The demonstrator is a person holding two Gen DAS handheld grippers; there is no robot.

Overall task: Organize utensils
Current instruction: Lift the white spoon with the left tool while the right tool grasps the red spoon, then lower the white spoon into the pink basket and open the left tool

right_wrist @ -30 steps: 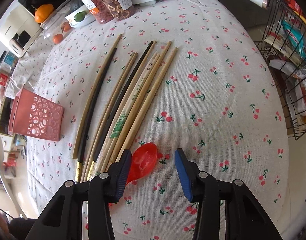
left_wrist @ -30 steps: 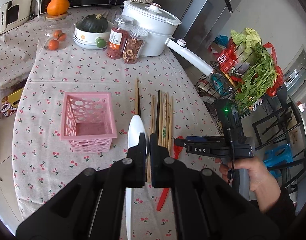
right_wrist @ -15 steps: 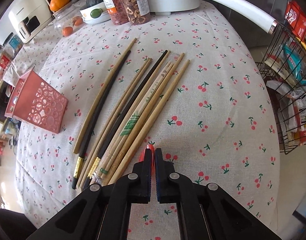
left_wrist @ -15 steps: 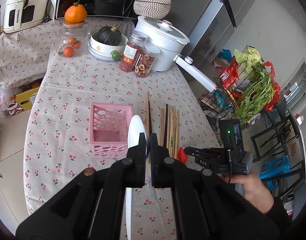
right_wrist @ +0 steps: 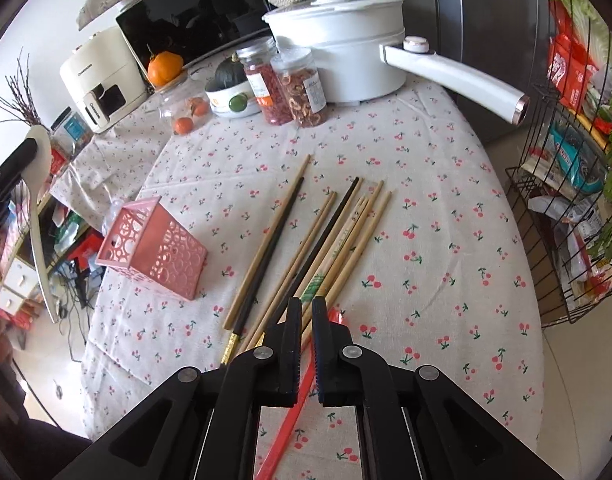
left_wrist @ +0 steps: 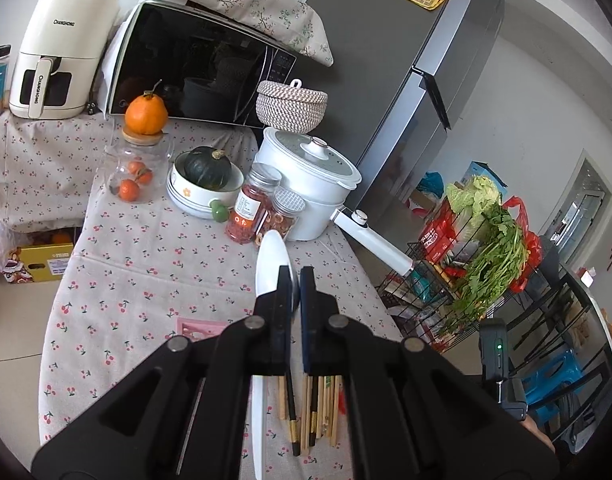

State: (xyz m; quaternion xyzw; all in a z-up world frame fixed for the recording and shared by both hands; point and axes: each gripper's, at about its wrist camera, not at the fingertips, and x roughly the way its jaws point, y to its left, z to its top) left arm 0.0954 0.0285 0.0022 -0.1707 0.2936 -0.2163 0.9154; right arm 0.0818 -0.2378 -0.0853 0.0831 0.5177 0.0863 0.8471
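Observation:
My left gripper (left_wrist: 292, 276) is shut on a white spoon (left_wrist: 271, 258), held high above the table; the spoon also shows at the left edge of the right wrist view (right_wrist: 38, 200). My right gripper (right_wrist: 303, 312) is shut on a red spoon (right_wrist: 294, 416), lifted a little above the cloth. Several wooden and black chopsticks (right_wrist: 306, 248) lie side by side on the cherry-print tablecloth, also seen under the left gripper (left_wrist: 310, 412). A pink perforated basket (right_wrist: 154, 248) stands to their left, mostly hidden in the left wrist view (left_wrist: 194, 326).
At the table's back stand a white pot with a long handle (right_wrist: 346, 56), two jars (right_wrist: 290, 84), a bowl with a green squash (left_wrist: 206, 180) and a glass jar with oranges (left_wrist: 134, 172). A wire rack with greens (left_wrist: 486, 248) stands to the right of the table.
Both grippers have risen. The right gripper closed on the red spoon and lifted it. The left gripper carried the white spoon higher and tilted up towards the back of the table.

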